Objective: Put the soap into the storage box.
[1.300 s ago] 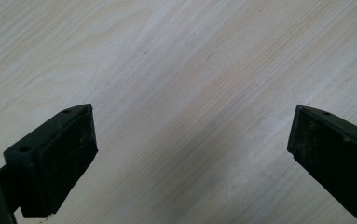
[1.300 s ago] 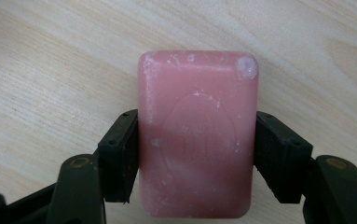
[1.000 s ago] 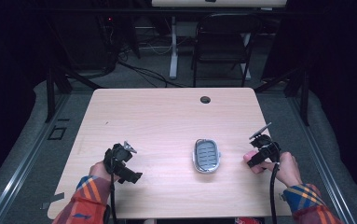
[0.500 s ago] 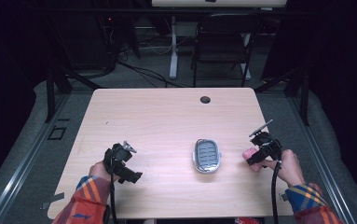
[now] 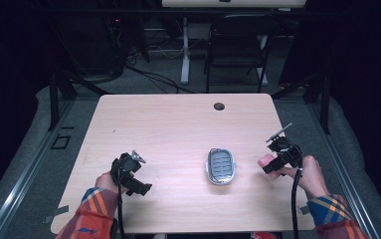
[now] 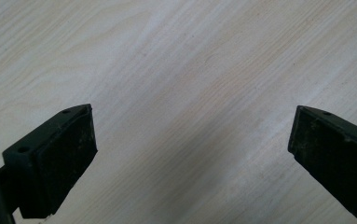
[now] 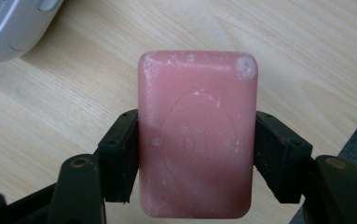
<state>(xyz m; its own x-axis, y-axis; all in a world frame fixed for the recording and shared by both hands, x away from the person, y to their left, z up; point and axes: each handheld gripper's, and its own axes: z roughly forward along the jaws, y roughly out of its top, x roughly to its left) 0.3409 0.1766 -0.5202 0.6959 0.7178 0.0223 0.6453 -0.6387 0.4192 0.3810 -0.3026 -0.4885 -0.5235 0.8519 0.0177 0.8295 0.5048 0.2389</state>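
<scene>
Fingertips of my right gripper (image 7: pixel 197 154) clamp a pink bar of soap (image 7: pixel 197 135) by its two long sides in the right gripper view, the bar standing up between the black pads over pale wood. One corner of a grey soap dish (image 7: pixel 13 28) sits at the upper left of that view, apart from the bar. At the lower right the table's edge gives way to dark floor.

From the left gripper view I see my left gripper (image 6: pixel 190 154) with its jaws spread wide and nothing between them, only the light wood grain of the table (image 6: pixel 181 70) beneath.

From the high view, the left gripper (image 5: pixel 134 174) rests low over the near-left part of the table (image 5: pixel 178 124), held by a hand in a plaid sleeve (image 5: pixel 96 214). The right gripper (image 5: pixel 273 162) is near the right edge, the soap (image 5: pixel 266 162) a small pink spot at its tips. Between the two hands, nearer the right one, the soap dish (image 5: pixel 221 166) lies flat on the wood, well apart from both grippers. A small dark hole (image 5: pixel 219 106) marks the table's far side, and a black chair (image 5: pixel 238 50) stands beyond it.
</scene>
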